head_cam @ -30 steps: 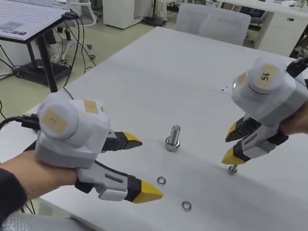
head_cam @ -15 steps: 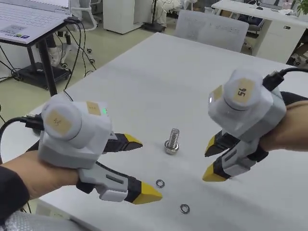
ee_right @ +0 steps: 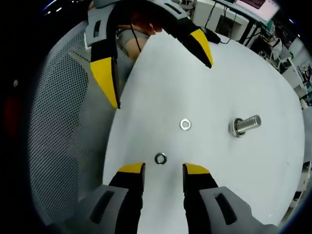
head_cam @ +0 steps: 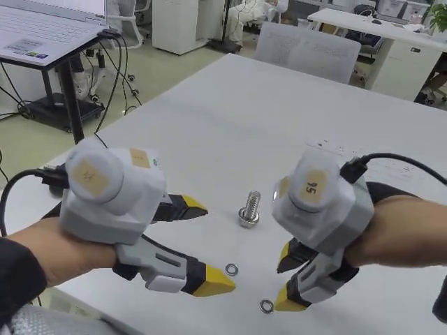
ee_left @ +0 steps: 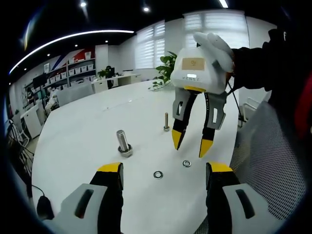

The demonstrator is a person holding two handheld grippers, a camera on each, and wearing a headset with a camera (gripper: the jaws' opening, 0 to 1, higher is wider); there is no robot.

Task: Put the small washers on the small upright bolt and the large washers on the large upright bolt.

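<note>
The large upright bolt (head_cam: 250, 208) stands mid-table, also seen as the large bolt (ee_left: 123, 143) and the large bolt (ee_right: 245, 125). Two small washers lie flat near the front edge: one washer (head_cam: 231, 269), the other washer (head_cam: 266, 306). My right gripper (head_cam: 286, 278) hovers open just over the nearer washer (ee_right: 160, 158), which sits right ahead of its own tips (ee_right: 163, 169). My left gripper (head_cam: 202, 243) is open and holds nothing, to the left of the washers. The small upright bolt (ee_left: 166, 122) stands behind the right gripper (ee_left: 190, 143).
The table's near edge (head_cam: 91, 293) runs close under both grippers. A grey mesh chair back (ee_right: 63, 126) sits below that edge. A laptop (head_cam: 42, 24) rests on a side stand at the far left, with cables beneath. A grey chair (head_cam: 307, 49) stands at the table's far side.
My right gripper has moved left and toward the front edge, away from the small bolt, to the nearest washer. The left gripper has stayed put. The camera has shifted slightly.
</note>
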